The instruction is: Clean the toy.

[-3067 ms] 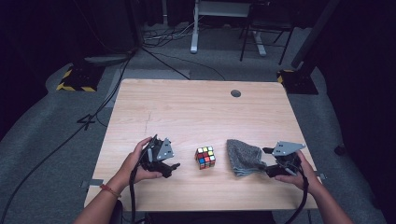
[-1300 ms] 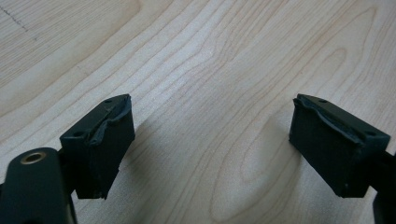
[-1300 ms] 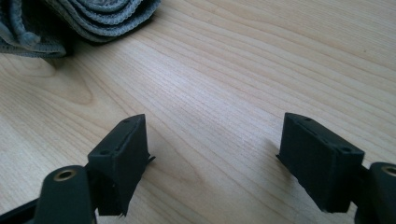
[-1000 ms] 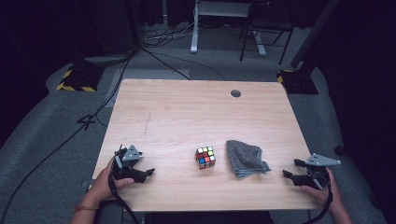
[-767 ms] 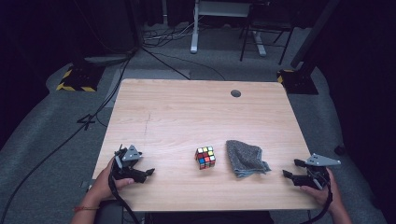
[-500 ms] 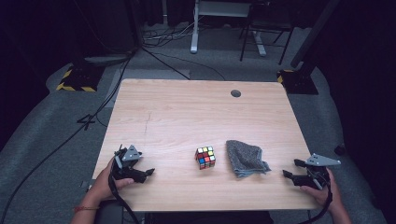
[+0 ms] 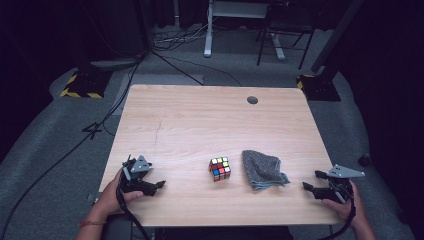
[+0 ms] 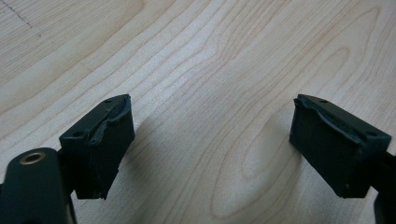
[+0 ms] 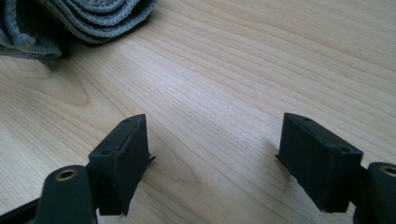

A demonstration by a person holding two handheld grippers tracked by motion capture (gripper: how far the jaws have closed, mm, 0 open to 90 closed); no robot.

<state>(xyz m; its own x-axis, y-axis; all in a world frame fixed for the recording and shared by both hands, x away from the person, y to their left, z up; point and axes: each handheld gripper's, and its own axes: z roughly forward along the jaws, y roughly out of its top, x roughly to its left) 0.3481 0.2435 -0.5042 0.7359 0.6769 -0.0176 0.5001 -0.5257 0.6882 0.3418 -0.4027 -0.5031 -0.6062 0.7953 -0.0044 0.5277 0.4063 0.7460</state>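
A colourful puzzle cube sits on the wooden table near its front middle. Just right of it lies a folded grey cloth, whose edge also appears at the top left of the right gripper view as the cloth. My left gripper rests at the front left, well apart from the cube; its jaws stand open over bare wood. My right gripper rests at the front right, a short way right of the cloth, open with nothing between its jaws.
A round cable hole lies near the table's far right edge. Beyond the table are a dark floor with cables, a desk frame and yellow-black striped blocks.
Three seconds ago both grippers were close beside the cube and the cloth; since then they have drawn back to the front corners. Over the last second nothing has moved.
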